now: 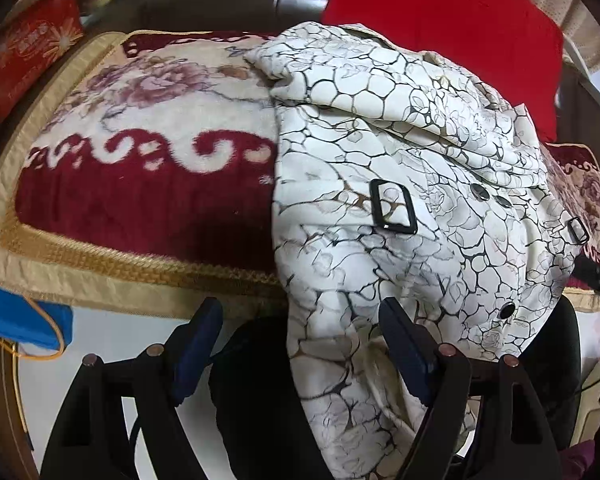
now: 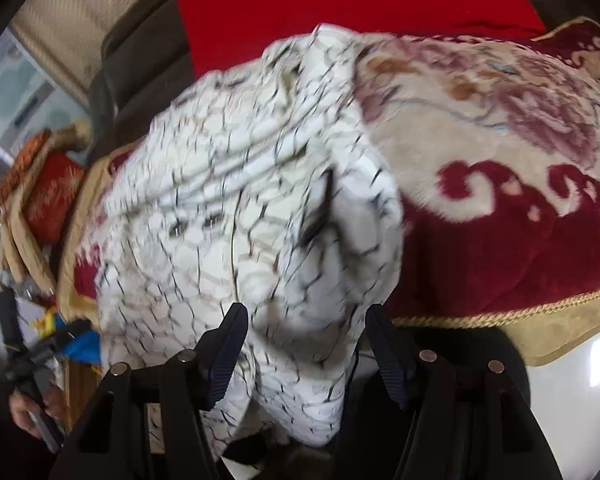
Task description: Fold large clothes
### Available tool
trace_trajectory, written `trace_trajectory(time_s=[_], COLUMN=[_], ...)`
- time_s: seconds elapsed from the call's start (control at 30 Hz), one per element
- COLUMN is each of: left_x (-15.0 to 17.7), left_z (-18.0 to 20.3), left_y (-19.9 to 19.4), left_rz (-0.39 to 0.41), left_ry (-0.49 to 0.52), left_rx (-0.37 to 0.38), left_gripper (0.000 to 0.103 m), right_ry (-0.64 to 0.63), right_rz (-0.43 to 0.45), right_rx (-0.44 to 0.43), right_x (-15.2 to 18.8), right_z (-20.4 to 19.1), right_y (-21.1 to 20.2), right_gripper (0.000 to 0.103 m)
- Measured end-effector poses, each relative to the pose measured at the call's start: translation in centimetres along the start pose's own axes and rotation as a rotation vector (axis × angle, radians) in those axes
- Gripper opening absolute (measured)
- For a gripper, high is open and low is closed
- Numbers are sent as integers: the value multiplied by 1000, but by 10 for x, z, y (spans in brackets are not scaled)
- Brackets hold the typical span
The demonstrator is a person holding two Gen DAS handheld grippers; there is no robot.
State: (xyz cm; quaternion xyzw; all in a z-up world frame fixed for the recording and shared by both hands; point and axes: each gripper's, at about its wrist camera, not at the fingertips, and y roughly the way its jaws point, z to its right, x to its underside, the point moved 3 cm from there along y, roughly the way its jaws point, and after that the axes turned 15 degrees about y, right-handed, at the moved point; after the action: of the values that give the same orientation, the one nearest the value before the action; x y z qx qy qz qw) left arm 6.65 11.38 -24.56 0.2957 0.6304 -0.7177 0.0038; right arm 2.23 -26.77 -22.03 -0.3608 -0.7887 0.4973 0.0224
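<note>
Here, white coat (image 2: 252,208) between the right claw's (image 2: 303,340) spread jaws.

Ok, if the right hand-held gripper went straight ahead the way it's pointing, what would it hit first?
Most likely the white crackle-print coat: it hangs between the open fingers of the right hand-held gripper and fills the view ahead. The view is blurred, so depth is uncertain.

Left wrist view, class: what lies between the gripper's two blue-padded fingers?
In the left wrist view, the hanging edge of the white crackle-patterned coat lies between the open left gripper's fingers.
</note>
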Motion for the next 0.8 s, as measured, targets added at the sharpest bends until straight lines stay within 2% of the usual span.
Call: trace_trajectory(time_s=[0.07, 0.17, 0.2, 0.23, 0.3, 0.4, 0.47, 0.53, 0.6, 0.7, 0.8], left_x=[-4, -10, -11, -12, -13, -13, -11, -8, -6, 0, 12], left_z=[-1, -4, -4, -4, 1, 4, 4, 4, 3, 4, 3], left_y=[7, 21, 22, 23, 28, 36, 43, 48, 54, 65, 74], left_rz=[-4, -15, -12, -7, -21, -45, -72, -98, -122, -146, -157], left_ry=[0, -25, -39, -40, -27, -14, -29, -42, -68, -109, -115], left_rx=[27, 93, 114, 133, 169, 168, 177, 190, 211, 266, 259], left_gripper=[81, 81, 75, 59, 47, 47, 52, 63, 68, 69, 69], right_ry=[3, 39, 54, 62, 57, 13, 12, 15, -5, -29, -49], right_rz=[1, -86, -114, -139, -176, -218, -242, -284, -313, -317, -305], right_rx=[-2, -29, -35, -44, -78, -66, -58, -43, -32, -54, -71], right_x=[-7, -6, -2, 5, 18, 32, 36, 43, 51, 55, 59], right_z=[-1, -3, -3, -5, -10, -16, -13, -10, -11, -17, -21], right_y=[1, 20, 27, 32, 40, 53, 63, 74, 84, 93, 101], right_gripper=[65, 67, 66, 66, 66, 66, 66, 66, 66, 66, 66])
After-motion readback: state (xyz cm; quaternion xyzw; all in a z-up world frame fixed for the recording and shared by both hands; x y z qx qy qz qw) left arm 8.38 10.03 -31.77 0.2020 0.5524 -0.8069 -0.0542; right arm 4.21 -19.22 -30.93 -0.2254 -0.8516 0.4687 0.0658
